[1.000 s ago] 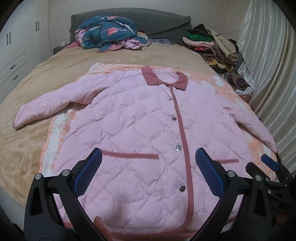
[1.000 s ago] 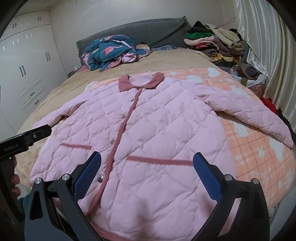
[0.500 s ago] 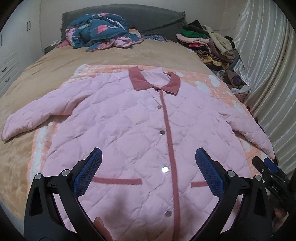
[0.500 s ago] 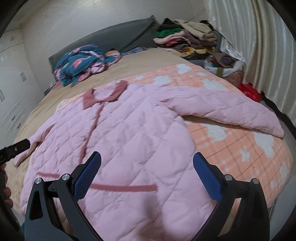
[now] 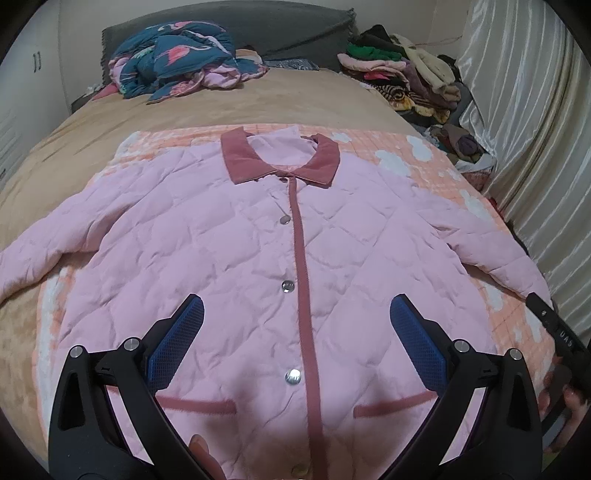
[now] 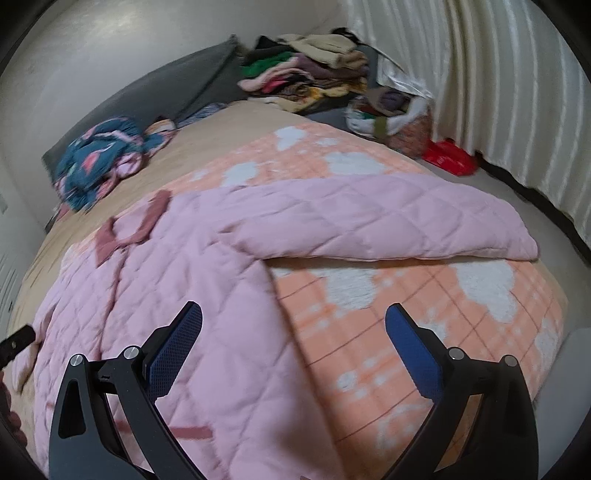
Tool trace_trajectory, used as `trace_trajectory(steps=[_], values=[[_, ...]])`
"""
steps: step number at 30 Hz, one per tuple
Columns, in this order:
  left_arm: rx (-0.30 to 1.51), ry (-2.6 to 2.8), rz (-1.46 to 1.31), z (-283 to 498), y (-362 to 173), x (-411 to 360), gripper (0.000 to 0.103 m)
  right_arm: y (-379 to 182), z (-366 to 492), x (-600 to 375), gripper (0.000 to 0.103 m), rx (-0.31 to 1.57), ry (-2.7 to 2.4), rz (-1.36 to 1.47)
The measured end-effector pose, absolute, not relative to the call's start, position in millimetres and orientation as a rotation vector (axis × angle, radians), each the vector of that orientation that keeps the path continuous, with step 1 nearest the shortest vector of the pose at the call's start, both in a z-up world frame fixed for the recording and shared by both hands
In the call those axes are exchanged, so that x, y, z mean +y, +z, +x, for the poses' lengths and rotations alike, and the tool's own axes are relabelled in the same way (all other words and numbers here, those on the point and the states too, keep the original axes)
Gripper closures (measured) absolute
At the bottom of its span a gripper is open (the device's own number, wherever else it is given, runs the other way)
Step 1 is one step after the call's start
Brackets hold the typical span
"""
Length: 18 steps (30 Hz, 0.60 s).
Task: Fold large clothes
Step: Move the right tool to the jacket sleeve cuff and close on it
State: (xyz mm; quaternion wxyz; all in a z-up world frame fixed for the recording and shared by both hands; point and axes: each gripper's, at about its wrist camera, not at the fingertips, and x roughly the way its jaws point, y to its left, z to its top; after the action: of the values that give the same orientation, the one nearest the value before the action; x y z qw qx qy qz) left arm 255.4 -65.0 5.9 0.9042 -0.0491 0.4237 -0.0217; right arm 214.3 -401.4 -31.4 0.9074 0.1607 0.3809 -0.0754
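Observation:
A pink quilted jacket (image 5: 229,251) with a dark pink collar (image 5: 240,158) and button placket lies flat, front up, on an orange and white blanket (image 5: 424,155) on the bed, sleeves spread out. My left gripper (image 5: 295,325) is open and empty above the jacket's lower front. My right gripper (image 6: 293,328) is open and empty above the jacket's right side edge; the jacket (image 6: 177,295) and its right sleeve (image 6: 388,221) lie ahead on the blanket (image 6: 424,314). The right gripper's tip also shows at the right edge of the left wrist view (image 5: 554,325).
A crumpled blue and pink quilt (image 5: 173,62) lies at the bed's head by a grey headboard (image 5: 258,26). A pile of clothes (image 5: 399,74) and a bag of clothes (image 6: 391,114) stand on the right by the curtain (image 6: 498,92). A red item (image 6: 448,157) lies on the floor.
Both grippers have stayed open. The left view has shifted to centre on the jacket's placket. The right gripper has swung right, now facing the right sleeve and blanket.

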Motion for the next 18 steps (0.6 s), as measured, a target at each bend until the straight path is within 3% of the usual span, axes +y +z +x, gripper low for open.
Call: trace_trajectory(steps=[18], values=[[0.895,-0.003,-0.036,324.5,-10.1,-96.2,0.008,-84.5,251.3,-514.0,0.004,0.834,-0.372,0.587]])
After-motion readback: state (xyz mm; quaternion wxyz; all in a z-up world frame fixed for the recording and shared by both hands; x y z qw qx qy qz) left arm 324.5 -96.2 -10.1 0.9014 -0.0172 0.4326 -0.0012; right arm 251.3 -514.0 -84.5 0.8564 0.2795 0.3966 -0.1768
